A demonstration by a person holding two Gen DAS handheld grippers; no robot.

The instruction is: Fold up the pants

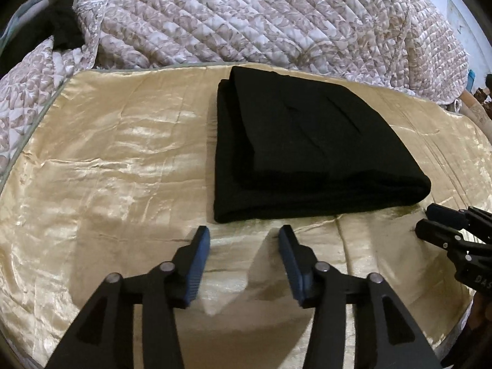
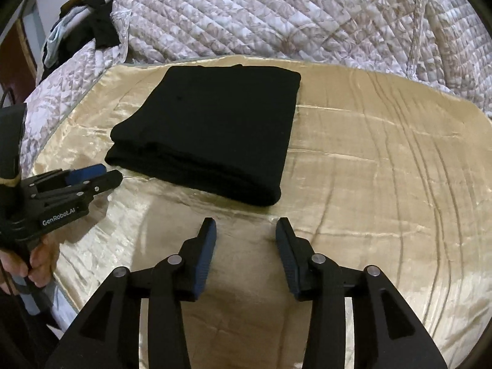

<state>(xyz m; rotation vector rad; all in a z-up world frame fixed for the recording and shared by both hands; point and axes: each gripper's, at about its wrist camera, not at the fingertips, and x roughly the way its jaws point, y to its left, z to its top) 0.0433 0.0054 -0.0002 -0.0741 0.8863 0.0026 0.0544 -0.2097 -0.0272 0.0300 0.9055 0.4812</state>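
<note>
The black pants (image 1: 301,147) lie folded into a compact stacked rectangle on the gold satin cloth (image 1: 107,160); they also show in the right wrist view (image 2: 212,135). My left gripper (image 1: 244,233) is open and empty, just short of the pants' near edge. My right gripper (image 2: 246,226) is open and empty, a little in front of the pants' near right corner. The right gripper shows at the right edge of the left wrist view (image 1: 430,218), and the left gripper at the left of the right wrist view (image 2: 107,173).
A quilted floral bedspread (image 1: 246,15) is bunched up behind the gold cloth (image 2: 384,169). Dark clothes (image 2: 92,27) are piled at the far left. A hand (image 2: 37,261) holds the left gripper's handle.
</note>
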